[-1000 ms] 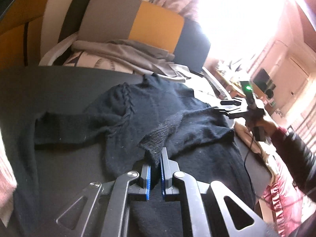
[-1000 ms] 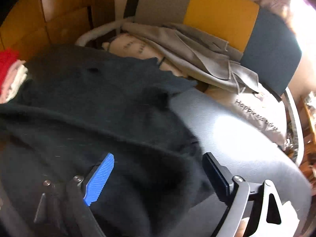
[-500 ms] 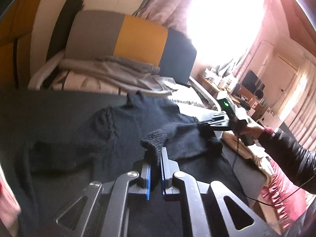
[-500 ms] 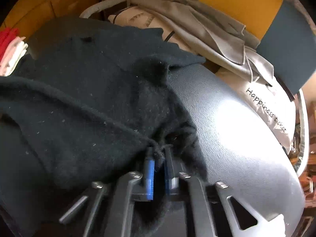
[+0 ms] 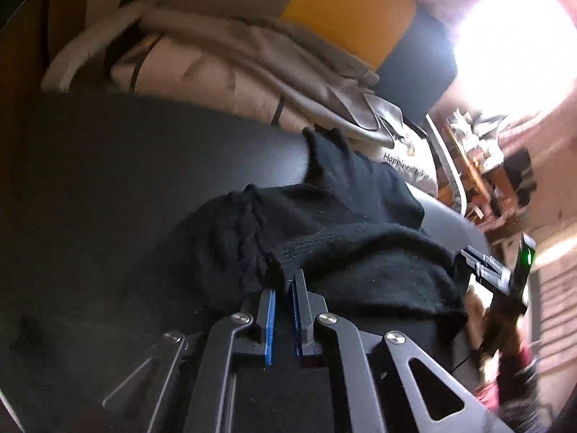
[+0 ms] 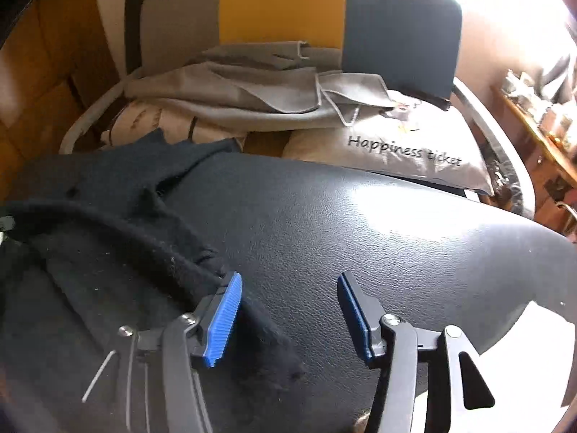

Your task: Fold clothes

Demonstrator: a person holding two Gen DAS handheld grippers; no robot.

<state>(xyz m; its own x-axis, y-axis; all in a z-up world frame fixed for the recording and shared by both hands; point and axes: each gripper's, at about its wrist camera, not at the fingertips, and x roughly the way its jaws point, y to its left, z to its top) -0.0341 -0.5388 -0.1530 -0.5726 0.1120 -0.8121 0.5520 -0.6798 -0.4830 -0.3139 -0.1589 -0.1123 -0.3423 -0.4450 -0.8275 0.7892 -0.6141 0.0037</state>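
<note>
While left gripper pinches sweater, right gripper apparently gapes.

From my left wrist view, the sweater runs under the left gripper, so its lower part is hidden from me. The right gripper, right of the sweater, is blurred; I cannot read its jaws there. The shelf beyond the sweater is too small and overexposed to identify its contents. In my right wrist view, the sweater is cut off at the left edge.
</note>
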